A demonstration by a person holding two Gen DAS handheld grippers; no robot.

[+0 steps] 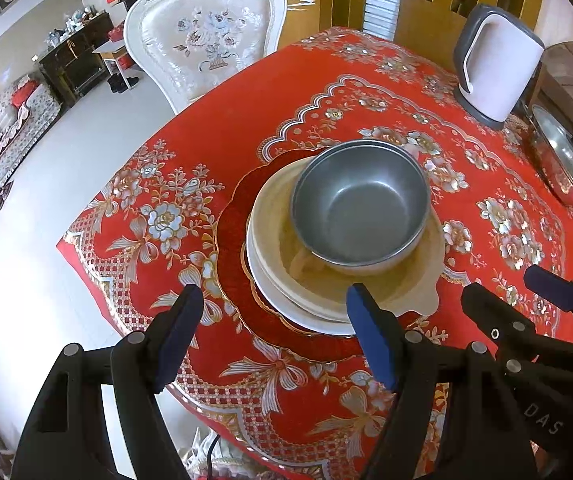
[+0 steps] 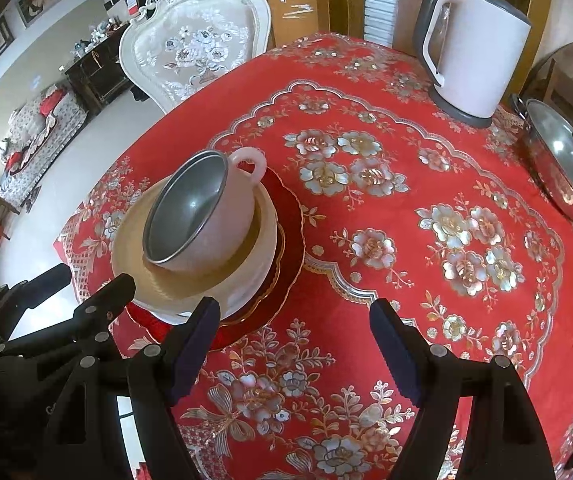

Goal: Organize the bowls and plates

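While bowl (image 1: 360, 206) is seen stacked on plates (image 1: 286, 280) | task judged nearly done | left claw (image 1: 274, 334), right claw (image 2: 296, 350) spread wide, nothing held

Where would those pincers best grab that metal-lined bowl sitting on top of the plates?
Probably on the rim of the bowl, one finger inside and one outside, coming from above on the near side. It sits tilted and open-topped in the cream dish; its ear-like handle faces away. Both grippers are open.

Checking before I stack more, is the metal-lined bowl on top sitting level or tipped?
Tipped. The metal-lined bowl leans inside the cream dish; the right wrist view shows its rim slanted, mouth facing left.
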